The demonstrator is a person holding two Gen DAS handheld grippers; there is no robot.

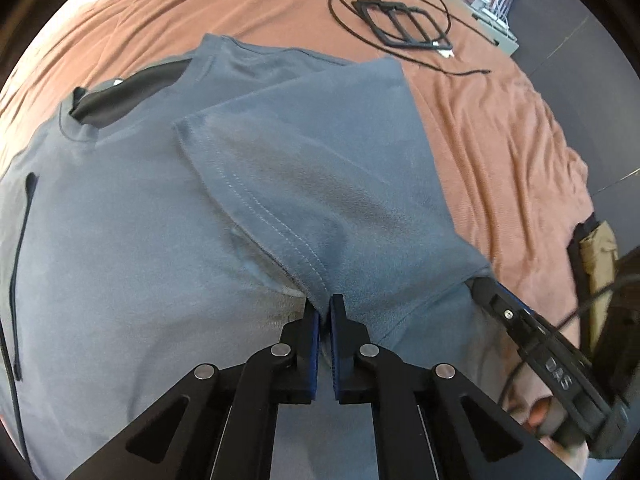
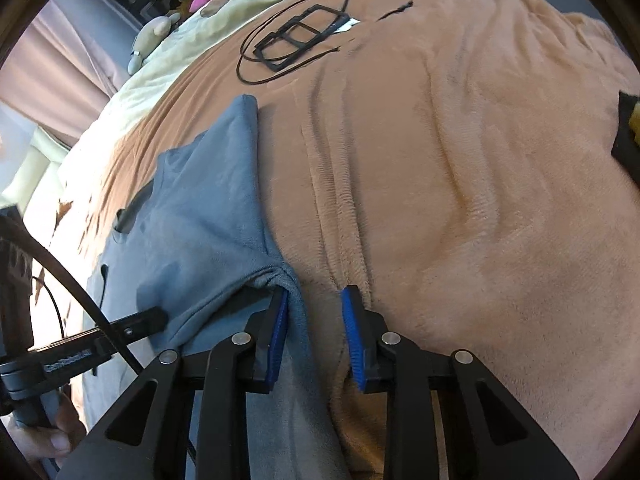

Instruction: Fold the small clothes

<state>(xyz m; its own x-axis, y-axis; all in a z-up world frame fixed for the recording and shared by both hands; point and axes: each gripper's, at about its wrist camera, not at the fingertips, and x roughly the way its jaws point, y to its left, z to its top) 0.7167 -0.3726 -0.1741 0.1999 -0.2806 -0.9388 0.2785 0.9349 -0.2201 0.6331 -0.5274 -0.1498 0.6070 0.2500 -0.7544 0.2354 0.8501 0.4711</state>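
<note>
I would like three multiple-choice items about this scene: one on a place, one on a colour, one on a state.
1. Where does the black cord and frame lie?
A. on the T-shirt
B. on the brown blanket, beyond the T-shirt
C. on the floor

2. What colour is the T-shirt?
A. grey-blue
B. red
C. white

3. How stands the left tool?
A. wide open above the blanket
B. shut on the T-shirt's folded-over hem
C. out of view

Key: 1 B, it rests on bare blanket past the shirt; 2 A, the cloth is grey-blue in both views; 3 B, its blue pads pinch the stitched hem.
</note>
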